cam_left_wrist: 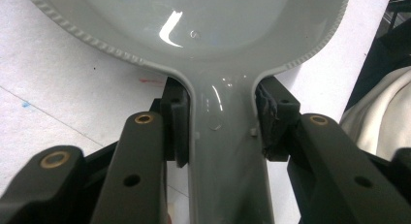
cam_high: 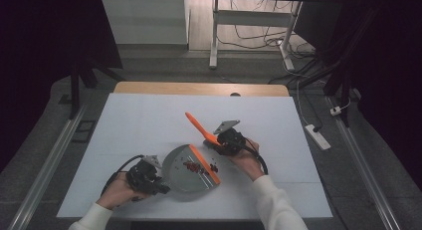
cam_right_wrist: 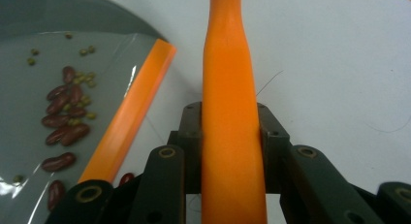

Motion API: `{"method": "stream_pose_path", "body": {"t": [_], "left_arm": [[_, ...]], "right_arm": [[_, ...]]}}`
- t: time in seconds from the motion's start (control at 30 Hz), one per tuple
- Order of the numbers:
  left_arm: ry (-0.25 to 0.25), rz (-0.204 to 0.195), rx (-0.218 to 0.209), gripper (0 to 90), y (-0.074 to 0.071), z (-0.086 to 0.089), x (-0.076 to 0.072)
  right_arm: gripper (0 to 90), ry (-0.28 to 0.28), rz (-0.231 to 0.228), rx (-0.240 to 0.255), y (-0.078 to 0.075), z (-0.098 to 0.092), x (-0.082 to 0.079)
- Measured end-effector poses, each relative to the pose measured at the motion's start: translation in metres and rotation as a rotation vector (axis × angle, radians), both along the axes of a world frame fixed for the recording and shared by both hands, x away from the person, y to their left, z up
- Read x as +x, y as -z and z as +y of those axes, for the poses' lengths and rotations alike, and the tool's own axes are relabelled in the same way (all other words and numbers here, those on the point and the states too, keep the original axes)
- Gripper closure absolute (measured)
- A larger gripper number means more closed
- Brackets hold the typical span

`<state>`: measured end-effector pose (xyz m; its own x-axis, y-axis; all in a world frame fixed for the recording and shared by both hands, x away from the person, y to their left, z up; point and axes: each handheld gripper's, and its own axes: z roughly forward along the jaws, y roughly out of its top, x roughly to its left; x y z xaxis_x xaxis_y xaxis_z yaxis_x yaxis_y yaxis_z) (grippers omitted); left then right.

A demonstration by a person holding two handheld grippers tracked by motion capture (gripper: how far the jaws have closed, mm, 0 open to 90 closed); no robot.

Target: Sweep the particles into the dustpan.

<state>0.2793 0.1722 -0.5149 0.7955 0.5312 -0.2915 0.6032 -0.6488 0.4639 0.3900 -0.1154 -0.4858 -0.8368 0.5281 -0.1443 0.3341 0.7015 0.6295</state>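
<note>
Grey dustpan [cam_high: 186, 172] at lower centre of the high view, light, rigid and glossy-slick, clamped at its narrow handle by left gripper [cam_left_wrist: 220, 132]; orange brush handle [cam_right_wrist: 231, 112], stiff and smooth, pinched mid-shaft by right gripper [cam_right_wrist: 231, 132]; beans [cam_right_wrist: 65, 122] loose, easily spilled.

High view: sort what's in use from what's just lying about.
In use:
- grey dustpan with orange lip, handle clamped in the left gripper
- orange brush handle, clamped in the right gripper
- red beans and small green beans in the dustpan

Lying about:
- white power strip on the floor
- desk frame and cables beyond the table
</note>
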Motion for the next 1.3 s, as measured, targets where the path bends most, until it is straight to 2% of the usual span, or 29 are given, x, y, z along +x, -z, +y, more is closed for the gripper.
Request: {"method": "stream_pose_path", "body": {"t": [0.63, 0.93, 1.03, 1.2, 1.23, 1.27, 1.3], "left_arm": [[-0.003, -0.001, -0.001, 61.7, 0.0, -0.001, 0.0], [-0.003, 0.0, 0.0, 61.7, 0.001, -0.002, 0.0], [-0.002, -0.001, 0.002, 61.7, 0.001, -0.002, 0.0], [-0.003, -0.002, 0.004, 61.7, 0.0, -0.002, 0.0], [-0.003, -0.002, 0.002, 61.7, 0.001, -0.002, 0.0], [-0.003, -0.002, 0.002, 61.7, 0.0, -0.002, 0.0], [-0.003, -0.002, 0.001, 61.7, 0.0, -0.002, 0.0]], "right_arm": [[69.8, -0.035, -0.01, 0.045, 0.004, 0.008, -0.023], [69.8, -0.033, -0.011, 0.068, 0.006, 0.013, -0.031], [69.9, -0.043, 0.012, 0.1, 0.005, 0.015, -0.033], [69.8, -0.069, 0.024, 0.134, 0.004, 0.021, -0.036], [69.9, -0.087, 0.041, 0.16, 0.002, 0.023, -0.038], [69.9, -0.087, 0.041, 0.16, 0.002, 0.023, -0.038], [69.8, -0.099, 0.047, 0.18, 0.001, 0.023, -0.038]]}}
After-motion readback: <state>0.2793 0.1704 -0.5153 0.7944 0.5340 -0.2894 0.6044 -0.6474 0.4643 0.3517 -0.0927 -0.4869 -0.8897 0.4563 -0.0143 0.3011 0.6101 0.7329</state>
